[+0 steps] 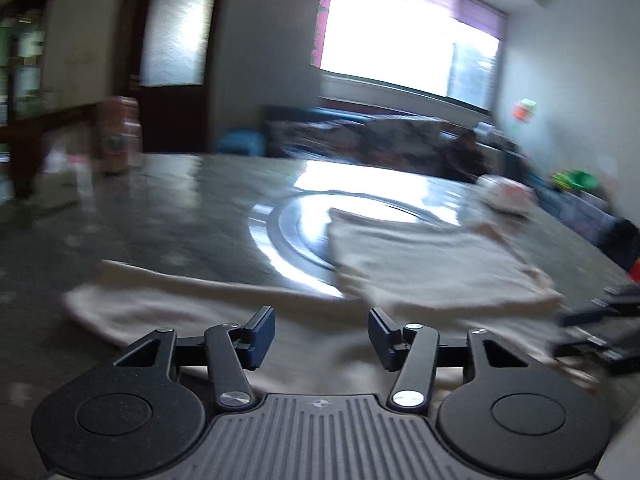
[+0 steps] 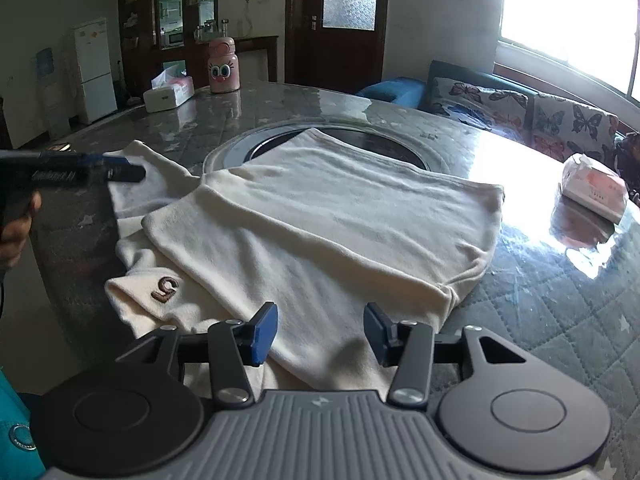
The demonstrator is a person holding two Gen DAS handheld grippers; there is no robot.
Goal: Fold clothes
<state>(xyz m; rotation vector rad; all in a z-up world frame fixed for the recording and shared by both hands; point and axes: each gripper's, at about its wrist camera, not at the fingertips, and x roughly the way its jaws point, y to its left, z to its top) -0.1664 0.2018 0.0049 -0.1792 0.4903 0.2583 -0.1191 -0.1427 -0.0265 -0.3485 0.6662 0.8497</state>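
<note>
Overhanging table edge [image 2: 80, 248], cream shirt [image 2: 320, 216]; bare quilted surface rightward.

both grippers' fingers [image 1: 322, 338] [image 2: 320, 334] apart, empty

Cream garment [image 2: 320, 216]: soft, matt knit cloth with a faintly fuzzy nap; small brown stitched patch [image 2: 165, 285] looks raised and coarser. Table [image 2: 560, 300]: quilted grey cover under a glossy clear film, glare strong; inset round ring [image 2: 228, 148] reads as smooth polished metal around dark glass. Right gripper [image 2: 320, 332]: matt black plastic arms, bright metal screws, blue rubbery pads; pink bottle [image 2: 224, 66] glossy plastic, door [image 2: 344, 20] dark varnished wood.
</note>
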